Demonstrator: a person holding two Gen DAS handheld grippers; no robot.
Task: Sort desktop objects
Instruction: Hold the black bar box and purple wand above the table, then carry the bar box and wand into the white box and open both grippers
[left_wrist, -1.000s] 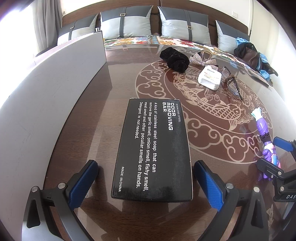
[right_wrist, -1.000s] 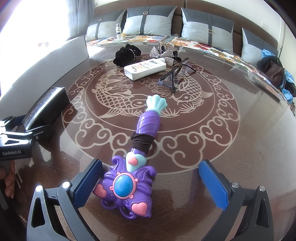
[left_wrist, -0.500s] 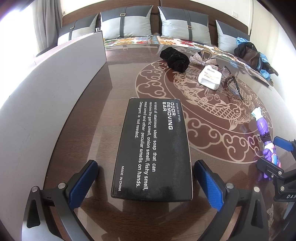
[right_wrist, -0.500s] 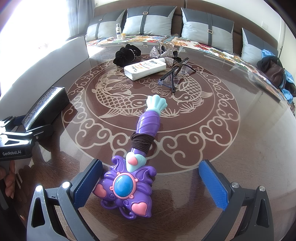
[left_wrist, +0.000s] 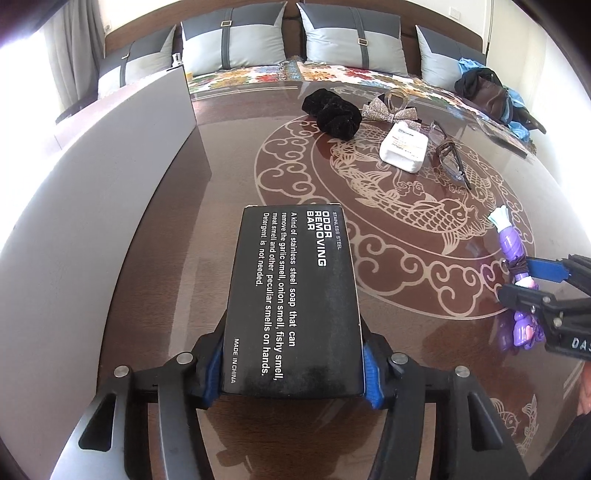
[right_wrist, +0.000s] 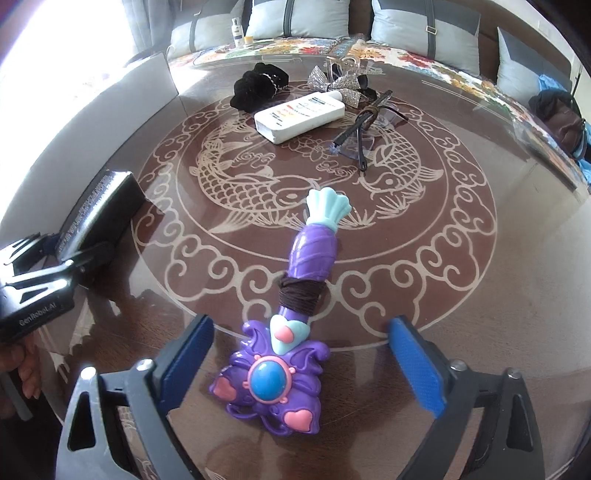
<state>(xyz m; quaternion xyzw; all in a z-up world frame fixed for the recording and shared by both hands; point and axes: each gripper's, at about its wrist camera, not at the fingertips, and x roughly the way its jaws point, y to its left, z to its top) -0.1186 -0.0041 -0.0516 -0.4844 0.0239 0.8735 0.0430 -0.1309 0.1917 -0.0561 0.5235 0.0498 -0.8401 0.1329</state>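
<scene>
A black box (left_wrist: 291, 295) printed "Odor Removing Bar" lies on the glass table. My left gripper (left_wrist: 291, 373) is shut on the box's near end, with a blue pad pressed against each side. The box also shows in the right wrist view (right_wrist: 98, 218) at the left. A purple toy wand (right_wrist: 288, 339) with a brown hair tie around its handle lies between the fingers of my right gripper (right_wrist: 299, 362), which is open and not touching it. The wand shows in the left wrist view (left_wrist: 513, 254) at the right edge.
At the back lie a black scrunchie (left_wrist: 332, 114), a glitter bow (left_wrist: 388, 110), a white bottle (left_wrist: 404, 147) and glasses (left_wrist: 450, 155). A grey panel (left_wrist: 92, 184) stands along the left side. A cushioned bench runs behind the table.
My left gripper has closed from wide open onto the sides of the black box. My right gripper stays open around the wand.
</scene>
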